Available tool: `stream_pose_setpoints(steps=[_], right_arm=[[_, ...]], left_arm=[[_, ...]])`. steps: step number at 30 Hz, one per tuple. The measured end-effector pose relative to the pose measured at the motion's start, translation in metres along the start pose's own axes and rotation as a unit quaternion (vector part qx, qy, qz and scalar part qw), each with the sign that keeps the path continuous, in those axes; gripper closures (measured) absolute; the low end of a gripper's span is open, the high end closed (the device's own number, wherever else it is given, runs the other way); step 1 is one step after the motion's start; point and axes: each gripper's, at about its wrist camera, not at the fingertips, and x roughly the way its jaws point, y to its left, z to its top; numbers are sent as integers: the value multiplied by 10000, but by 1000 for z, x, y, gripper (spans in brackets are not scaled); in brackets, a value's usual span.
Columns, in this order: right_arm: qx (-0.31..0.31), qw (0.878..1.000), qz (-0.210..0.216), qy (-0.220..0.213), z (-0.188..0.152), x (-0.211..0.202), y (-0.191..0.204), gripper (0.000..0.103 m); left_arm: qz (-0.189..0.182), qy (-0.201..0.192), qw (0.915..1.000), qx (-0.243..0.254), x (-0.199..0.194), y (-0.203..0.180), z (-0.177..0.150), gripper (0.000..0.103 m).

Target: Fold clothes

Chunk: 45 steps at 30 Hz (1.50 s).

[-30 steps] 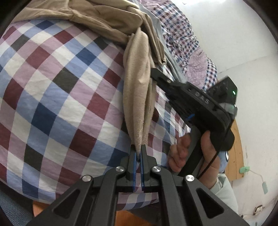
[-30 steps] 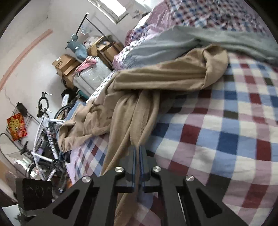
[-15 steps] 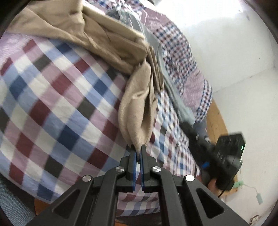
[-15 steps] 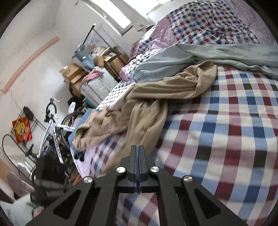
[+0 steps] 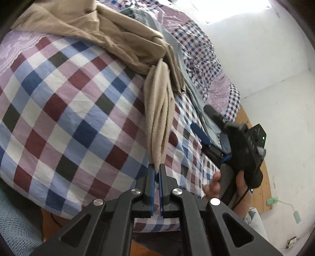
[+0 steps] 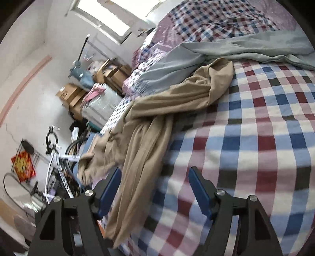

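The beige garment point(image 5: 157, 110) lies crumpled across the checked bed point(image 5: 65, 110), one bunched end stretched to the near edge. The left tongs point(image 5: 155, 171) pinch that end; the right tongs point(image 6: 155, 177) are opening, pads clear of the cloth.

a bed point(image 6: 256, 137) covered by a sheet point(image 5: 69, 118) checked in blue, dark red, white and black fills most of both views. a crumpled tan garment point(image 6: 157, 122) lies across the sheet, one end trailing over the bed's edge, and a pale grey-blue garment point(image 6: 226, 49) lies spread just behind it, touching it. beyond them sits a bunched quilt point(image 6: 216, 17) in smaller checks with lilac patches.
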Motion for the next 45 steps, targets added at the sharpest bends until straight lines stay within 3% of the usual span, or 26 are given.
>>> stream_pose_setpoints(steps=[6, 17, 18, 21, 23, 25, 32, 38, 40, 45], right_arm=[[535, 9985, -54, 34, 31, 43, -8, 29], [553, 9977, -357, 192, 66, 106, -7, 30], [536, 9975, -401, 235, 67, 111, -7, 38], [521, 9963, -542, 423, 71, 125, -11, 81], [498, 9963, -533, 457, 71, 128, -13, 97], [330, 9969, -658, 290, 72, 119, -6, 101], [3, 9958, -783, -483, 52, 41, 13, 102], [21, 9907, -996, -929, -6, -55, 9, 102], [152, 9919, -898, -886, -33, -80, 8, 102], [-138, 9987, -454, -164, -90, -93, 31, 102]], left_arm=[[-56, 38, 10000, -62, -2, 5, 0, 101], [-67, -35, 10000, -32, -17, 13, 8, 101], [-65, -38, 10000, -48, -18, 14, 8, 101], [-57, -68, 9999, -101, -23, 17, 8, 101], [-38, -114, 9998, -134, -29, 19, 7, 101], [-47, -172, 9996, -228, -34, 22, 8, 101], [-90, -474, 9980, -416, -49, 25, 13, 101], [-322, -884, 9940, -561, -69, 32, 18, 101], [-412, -1097, 9916, -540, -79, 31, 19, 101], [-426, -1879, 9807, -337, -114, 31, 25, 101]])
